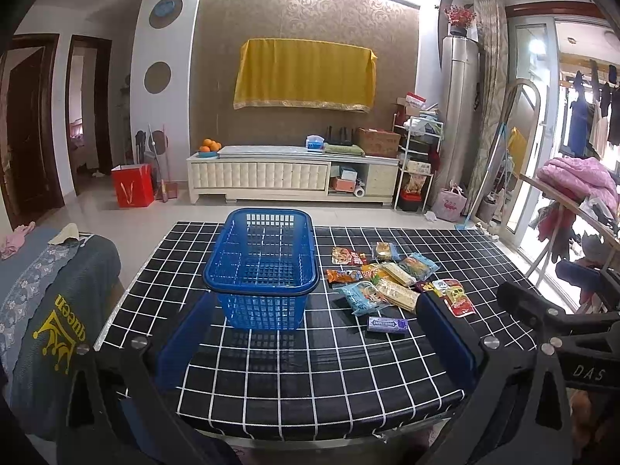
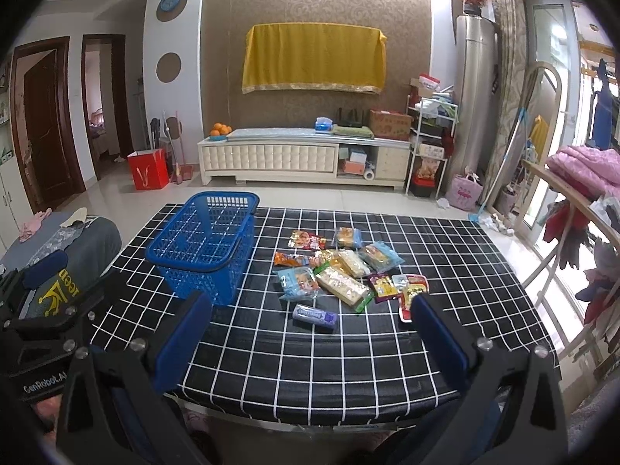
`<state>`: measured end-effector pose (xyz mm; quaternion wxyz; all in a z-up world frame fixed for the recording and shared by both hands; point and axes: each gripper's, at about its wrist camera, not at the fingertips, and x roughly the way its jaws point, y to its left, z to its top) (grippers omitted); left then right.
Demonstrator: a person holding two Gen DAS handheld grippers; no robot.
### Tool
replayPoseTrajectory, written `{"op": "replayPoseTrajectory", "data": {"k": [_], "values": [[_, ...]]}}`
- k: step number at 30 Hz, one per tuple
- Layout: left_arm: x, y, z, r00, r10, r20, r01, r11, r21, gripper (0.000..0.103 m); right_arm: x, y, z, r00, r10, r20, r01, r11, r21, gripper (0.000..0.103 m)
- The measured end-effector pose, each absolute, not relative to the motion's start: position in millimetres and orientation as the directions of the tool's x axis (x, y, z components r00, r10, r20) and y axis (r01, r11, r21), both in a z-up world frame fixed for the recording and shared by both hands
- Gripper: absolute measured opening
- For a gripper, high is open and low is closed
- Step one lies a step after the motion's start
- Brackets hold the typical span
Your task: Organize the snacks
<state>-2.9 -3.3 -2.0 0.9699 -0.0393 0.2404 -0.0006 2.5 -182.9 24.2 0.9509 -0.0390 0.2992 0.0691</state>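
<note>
An empty blue plastic basket (image 1: 262, 267) (image 2: 205, 246) stands on the black checked tablecloth (image 1: 310, 368) (image 2: 310, 356), left of centre. Right of it lies a heap of snack packets (image 1: 391, 281) (image 2: 345, 271), with a purple gum pack (image 1: 386, 324) (image 2: 314, 316) nearest the front. My left gripper (image 1: 314, 317) hovers open above the table's near edge, the basket just beyond its left finger. My right gripper (image 2: 310, 321) is open too, held before the snacks with the gum pack between its fingers' line of sight. Neither holds anything.
A chair draped with a grey "queen" cloth (image 1: 50, 310) (image 2: 62, 255) stands left of the table. Behind are a white TV cabinet (image 1: 290, 174), a red bag (image 1: 133, 186) and a cluttered rack (image 1: 416, 155). A drying rack with pink bedding (image 2: 585, 170) is at right.
</note>
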Motion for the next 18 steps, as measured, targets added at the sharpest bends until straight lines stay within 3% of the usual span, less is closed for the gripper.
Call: {"op": "replayPoseTrajectory", "data": {"k": [18], "values": [[-4.7, -2.6, -3.1, 0.882, -0.02, -0.471, -0.015, 0.997, -0.07, 0.103, 1.2, -182.8, 23.8, 0.809, 0.109, -0.577, -0.158, 0.987, -0.034, 0.103]]}}
